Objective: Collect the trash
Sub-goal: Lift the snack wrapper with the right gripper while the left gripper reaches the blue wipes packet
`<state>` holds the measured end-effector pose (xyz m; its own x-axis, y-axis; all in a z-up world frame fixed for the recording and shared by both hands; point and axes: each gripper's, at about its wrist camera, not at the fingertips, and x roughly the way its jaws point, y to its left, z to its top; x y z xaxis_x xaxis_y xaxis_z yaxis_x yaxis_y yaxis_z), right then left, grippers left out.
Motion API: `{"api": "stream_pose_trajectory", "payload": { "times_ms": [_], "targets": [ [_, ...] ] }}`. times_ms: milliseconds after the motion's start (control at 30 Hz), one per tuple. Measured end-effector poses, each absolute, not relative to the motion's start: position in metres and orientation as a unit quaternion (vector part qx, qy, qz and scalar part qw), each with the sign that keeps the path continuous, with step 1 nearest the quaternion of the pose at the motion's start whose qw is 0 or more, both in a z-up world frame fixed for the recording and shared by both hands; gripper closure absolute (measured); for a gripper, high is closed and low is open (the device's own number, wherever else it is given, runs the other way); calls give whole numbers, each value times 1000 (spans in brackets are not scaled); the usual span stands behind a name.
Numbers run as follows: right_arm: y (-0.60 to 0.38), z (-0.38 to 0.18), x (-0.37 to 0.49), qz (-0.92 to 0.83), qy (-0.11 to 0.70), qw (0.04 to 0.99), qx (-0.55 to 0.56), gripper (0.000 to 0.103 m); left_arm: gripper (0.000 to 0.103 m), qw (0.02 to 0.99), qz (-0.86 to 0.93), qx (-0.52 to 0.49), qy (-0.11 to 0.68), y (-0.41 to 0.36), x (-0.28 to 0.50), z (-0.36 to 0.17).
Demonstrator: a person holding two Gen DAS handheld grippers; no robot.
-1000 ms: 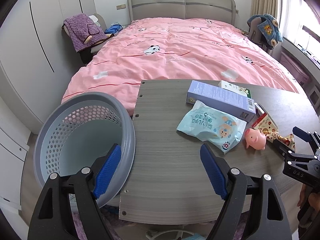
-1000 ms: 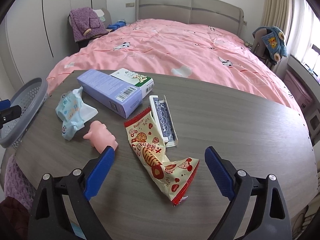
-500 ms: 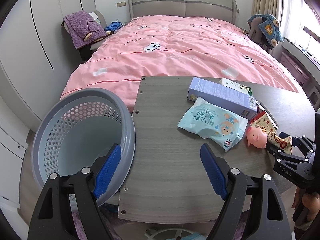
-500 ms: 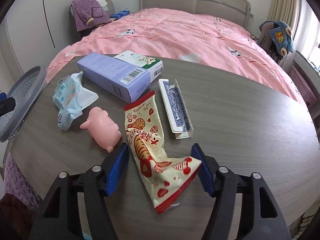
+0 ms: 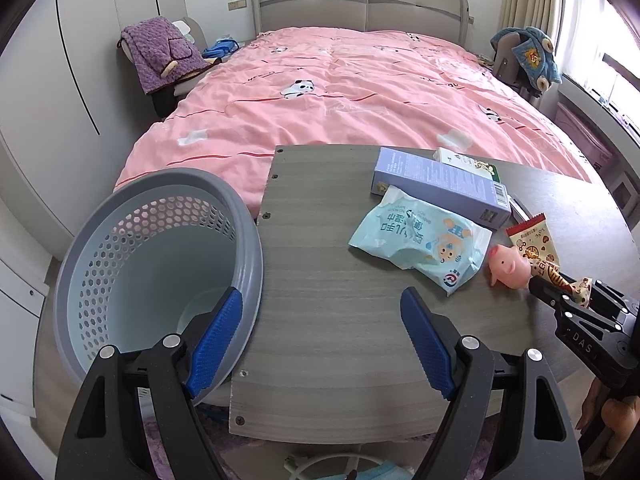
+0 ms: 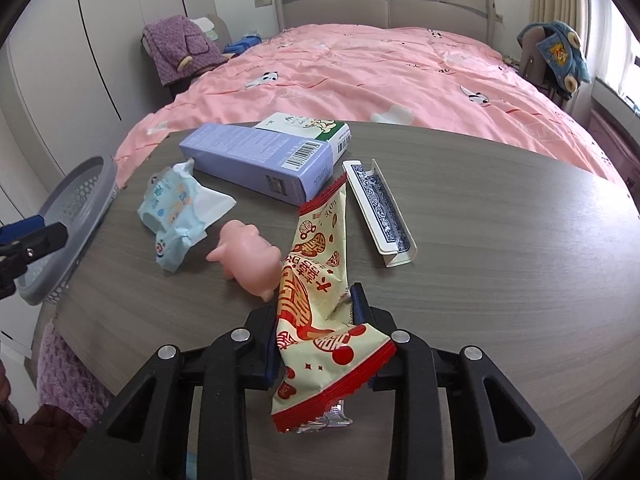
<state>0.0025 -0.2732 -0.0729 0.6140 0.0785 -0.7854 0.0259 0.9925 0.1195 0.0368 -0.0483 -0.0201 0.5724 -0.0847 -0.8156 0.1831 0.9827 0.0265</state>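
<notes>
One snack wrapper (image 6: pixel 316 280), lengthwise away from camera, right gripper (image 6: pixel 316 320) closing on it

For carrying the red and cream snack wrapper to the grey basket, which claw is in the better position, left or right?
Right. The right claw is closing with the snack wrapper already between its pads. The left claw is open and holds nothing, over the table edge beside the basket.

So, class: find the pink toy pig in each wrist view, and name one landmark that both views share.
Left wrist view: the pink toy pig lies far right on the table, beside the light blue wipes packet.
Right wrist view: the pig lies left of centre, touching the red and cream snack wrapper.
Shared landmark: the purple box.
</notes>
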Motion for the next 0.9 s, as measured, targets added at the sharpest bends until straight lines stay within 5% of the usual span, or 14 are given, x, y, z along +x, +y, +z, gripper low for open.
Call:
{"api": "stream_pose_trajectory", "payload": {
  "times_ms": [900],
  "targets": [
    [-323, -55, -27, 4, 394, 906, 156, 73, 25, 859, -124, 73, 491, -148, 85, -56]
  ]
}}
